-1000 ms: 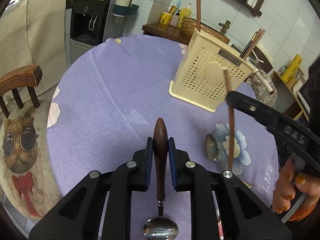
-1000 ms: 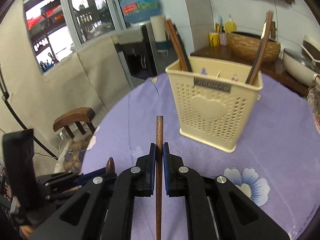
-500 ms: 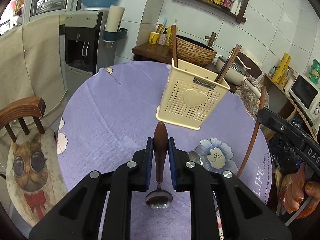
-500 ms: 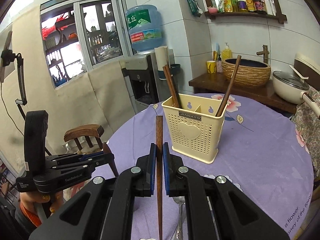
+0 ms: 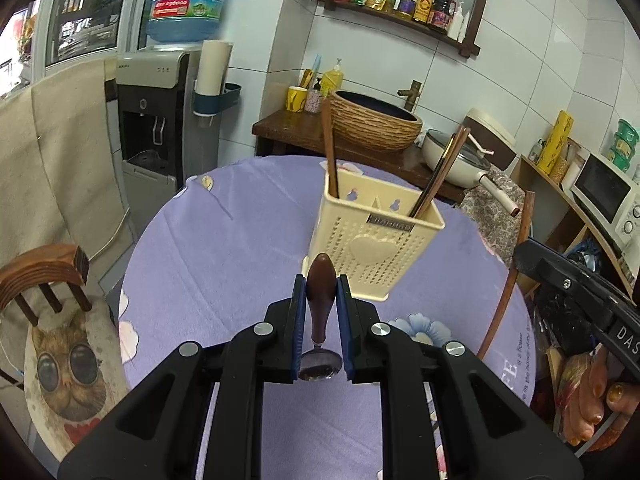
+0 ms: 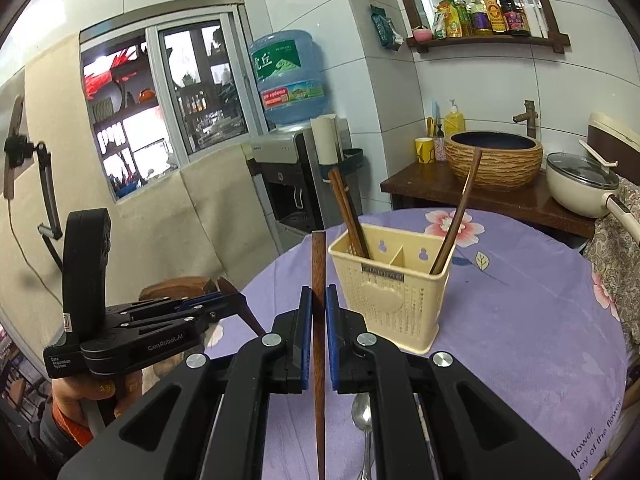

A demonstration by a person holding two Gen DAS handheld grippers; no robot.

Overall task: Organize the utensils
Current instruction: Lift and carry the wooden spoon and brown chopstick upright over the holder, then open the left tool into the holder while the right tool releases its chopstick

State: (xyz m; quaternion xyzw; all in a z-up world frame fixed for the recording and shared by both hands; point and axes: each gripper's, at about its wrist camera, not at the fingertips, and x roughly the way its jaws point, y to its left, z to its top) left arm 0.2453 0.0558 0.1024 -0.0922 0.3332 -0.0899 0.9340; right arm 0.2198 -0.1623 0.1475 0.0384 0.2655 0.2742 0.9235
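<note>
Wooden-handled spoon pinched in the left gripper's jaws, chopstick clamped upright in the right gripper's, both above the purple surface short of the cream holder; next, drop each into a compartment

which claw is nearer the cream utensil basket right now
Left, narrowly, I'd judge. The left claw, holding a spoon, sits just before the basket; the right claw, holding a chopstick, hangs off to its side.

A round table in lilac flowered cloth carries a cream utensil basket and a steel spoon.
</note>
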